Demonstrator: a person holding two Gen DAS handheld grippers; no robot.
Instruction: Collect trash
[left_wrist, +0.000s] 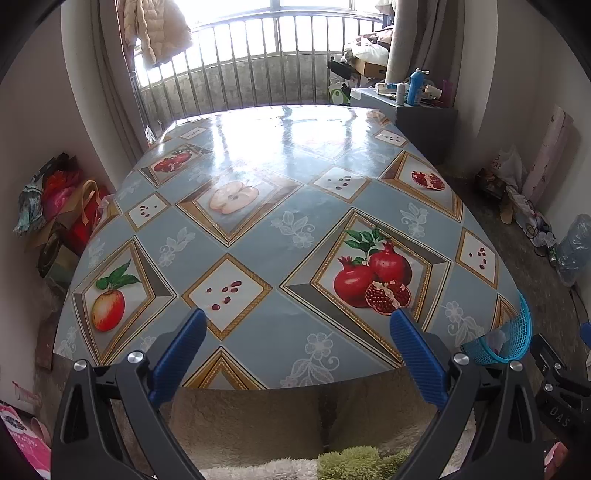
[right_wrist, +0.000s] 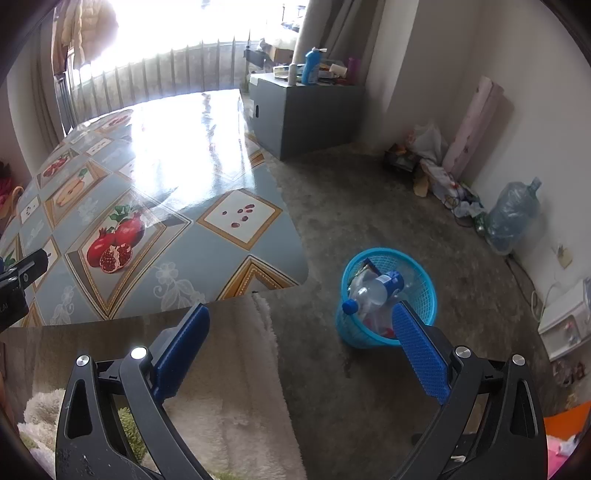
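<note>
A blue mesh trash basket (right_wrist: 421, 291) stands on the floor right of the table. It holds a clear plastic bottle (right_wrist: 373, 293) with a blue cap and other wrappers. My right gripper (right_wrist: 301, 314) is open and empty, above the floor near the table's front corner, left of and nearer than the basket. My left gripper (left_wrist: 297, 319) is open and empty above the table's near edge. The basket's rim (left_wrist: 517, 334) shows at the right of the left wrist view. The table (left_wrist: 258, 229) has a fruit-patterned cloth.
A grey cabinet (right_wrist: 306, 110) with bottles stands beyond the table. Bags and a large water jug (right_wrist: 511, 216) lie along the right wall. Bags (left_wrist: 62, 206) are piled left of the table. A fluffy blanket (right_wrist: 236, 402) lies below the grippers.
</note>
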